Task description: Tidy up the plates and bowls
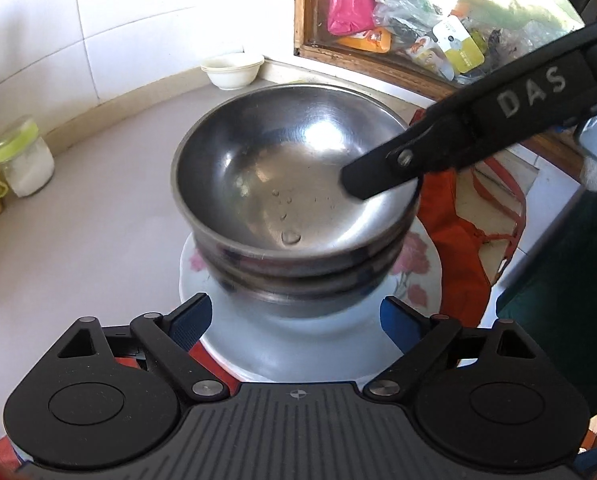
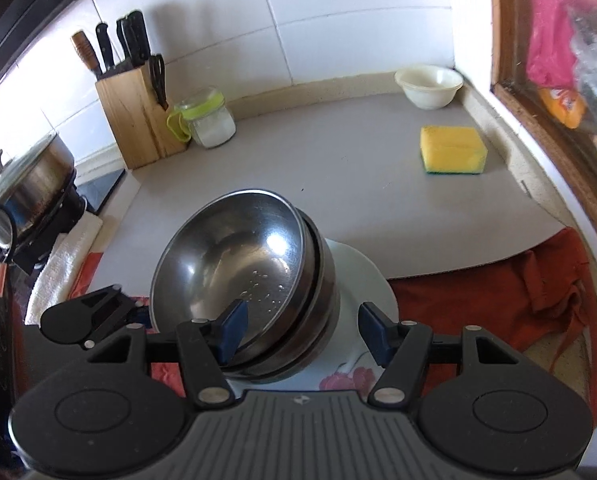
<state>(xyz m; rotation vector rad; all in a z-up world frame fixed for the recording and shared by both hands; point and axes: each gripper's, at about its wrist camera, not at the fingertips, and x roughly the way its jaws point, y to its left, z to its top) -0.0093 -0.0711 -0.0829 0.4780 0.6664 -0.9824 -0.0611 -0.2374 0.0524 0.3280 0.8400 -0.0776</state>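
Observation:
A stack of steel bowls [image 1: 290,184] stands on a white floral plate [image 1: 414,264] on the grey counter. My left gripper [image 1: 296,320] is open, its fingers either side of the plate's near edge, below the bowls. My right gripper [image 2: 298,328] is open and straddles the near rim of the stack [image 2: 238,272]: one blue pad [image 2: 232,322] is inside the top bowl, the other [image 2: 372,330] outside over the plate [image 2: 362,276]. In the left wrist view the right gripper's finger [image 1: 378,176] reaches into the top bowl from the right.
Small cream bowls [image 2: 428,84] stand in the back corner by a yellow sponge [image 2: 452,150]. A jar with a green lid [image 2: 208,120], a knife block [image 2: 138,112], a lidded pot [image 2: 30,184] at left. An orange cloth [image 2: 498,288] lies right of the plate. A window [image 1: 418,20].

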